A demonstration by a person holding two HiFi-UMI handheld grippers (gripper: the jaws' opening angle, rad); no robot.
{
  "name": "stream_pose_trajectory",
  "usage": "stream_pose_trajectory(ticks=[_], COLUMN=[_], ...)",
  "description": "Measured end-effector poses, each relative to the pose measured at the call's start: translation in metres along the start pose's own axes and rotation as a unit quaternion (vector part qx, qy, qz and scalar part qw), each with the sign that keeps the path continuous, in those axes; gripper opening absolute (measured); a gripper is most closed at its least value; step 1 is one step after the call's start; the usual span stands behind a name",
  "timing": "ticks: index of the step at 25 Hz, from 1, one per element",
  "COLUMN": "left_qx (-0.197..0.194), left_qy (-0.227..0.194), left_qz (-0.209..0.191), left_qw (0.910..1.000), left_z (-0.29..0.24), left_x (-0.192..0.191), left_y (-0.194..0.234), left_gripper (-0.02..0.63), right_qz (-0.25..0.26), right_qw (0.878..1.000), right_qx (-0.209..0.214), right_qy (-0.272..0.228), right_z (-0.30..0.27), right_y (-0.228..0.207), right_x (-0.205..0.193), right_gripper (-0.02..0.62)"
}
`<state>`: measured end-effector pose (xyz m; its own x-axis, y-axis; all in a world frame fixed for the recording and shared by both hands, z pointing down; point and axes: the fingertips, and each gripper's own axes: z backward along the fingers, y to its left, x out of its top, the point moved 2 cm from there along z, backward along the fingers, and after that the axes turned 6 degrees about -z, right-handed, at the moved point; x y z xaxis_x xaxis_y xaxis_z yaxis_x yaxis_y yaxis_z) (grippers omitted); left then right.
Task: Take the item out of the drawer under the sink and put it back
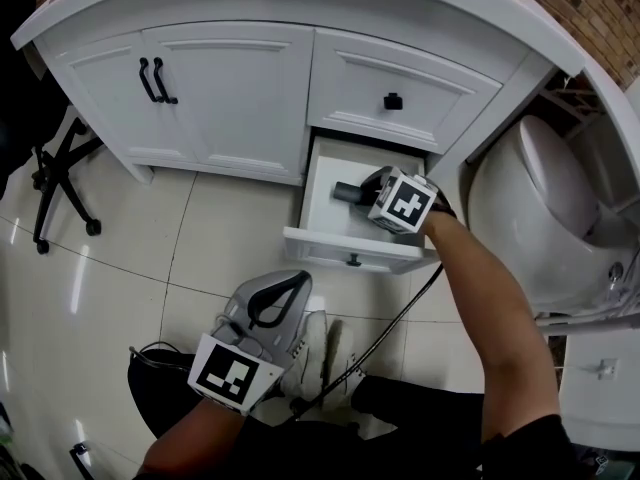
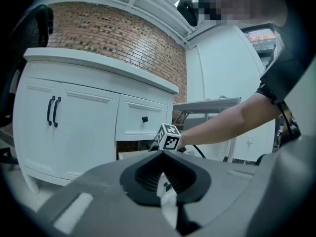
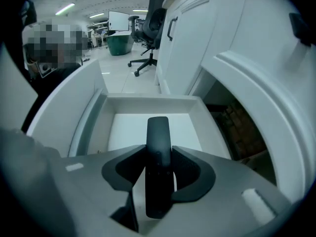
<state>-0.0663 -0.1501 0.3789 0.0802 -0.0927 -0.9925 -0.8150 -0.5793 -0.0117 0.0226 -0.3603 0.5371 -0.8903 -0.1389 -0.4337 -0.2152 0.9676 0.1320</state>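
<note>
The white bottom drawer (image 1: 350, 250) under the sink counter stands pulled out. My right gripper (image 1: 362, 189) hangs over it, shut on a slim black remote-like item (image 1: 347, 191). In the right gripper view the item (image 3: 158, 132) stands lengthwise between the jaws, its far end over the bare white drawer floor (image 3: 126, 130). My left gripper (image 1: 297, 280) is low at the left, over the tiled floor and away from the drawer. Its jaws meet at the tips with nothing in them (image 2: 163, 152).
White cabinet doors with black handles (image 1: 155, 80) are left of the drawer, and a shut upper drawer with a black knob (image 1: 393, 101) is above it. A toilet (image 1: 545, 208) stands at the right. An office chair base (image 1: 60, 183) is at far left. A cable (image 1: 400, 313) trails from my right arm.
</note>
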Motion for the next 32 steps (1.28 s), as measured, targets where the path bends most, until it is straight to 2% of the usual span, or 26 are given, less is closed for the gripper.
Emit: stream_pose_trajectory(ticks=[3,6,11,18,25,28,30,32], left_qx=[-0.003,-0.002,0.002,0.005,0.004,0.001,0.000,-0.002], left_qy=[-0.001,0.001,0.006,0.006,0.005,0.004,0.005,0.007], left_qz=[0.003,0.005,0.011,0.013,0.009,0.007,0.004,0.001], left_qw=[1.0000,1.0000,0.9999,0.9999,0.9999,1.0000,1.0000,1.0000], left_z=[-0.002,0.000,0.002,0.006,0.011,0.015,0.017,0.019], left_x=[-0.002,-0.004,-0.007,-0.005,-0.003,-0.001,0.001,0.002], left_y=[-0.001,0.000,0.004,0.007,0.004,0.001,-0.002,-0.004], left_gripper=[0.005,0.005,0.006,0.006,0.006,0.006,0.006,0.005], right_qz=[0.009,0.012,-0.010,-0.017,0.003,0.011,0.015,0.028], right_qw=[1.000,0.999,0.999,1.000,1.000,1.000,0.999,0.997], right_qx=[0.020,0.020,0.021,0.005,0.007,-0.006,-0.029,-0.072], right_qy=[0.017,0.021,0.027,0.020,0.009,0.010,0.009,0.001], right_z=[-0.012,-0.022,-0.026,-0.024,-0.010,-0.003,0.005,0.020], right_y=[0.004,0.003,0.000,-0.004,0.011,0.015,0.012,0.004], right_x=[-0.005,-0.006,-0.012,-0.008,0.005,0.004,0.004,0.008], right_gripper=[0.167,0.169,0.170,0.178,0.176,0.172,0.146,0.023])
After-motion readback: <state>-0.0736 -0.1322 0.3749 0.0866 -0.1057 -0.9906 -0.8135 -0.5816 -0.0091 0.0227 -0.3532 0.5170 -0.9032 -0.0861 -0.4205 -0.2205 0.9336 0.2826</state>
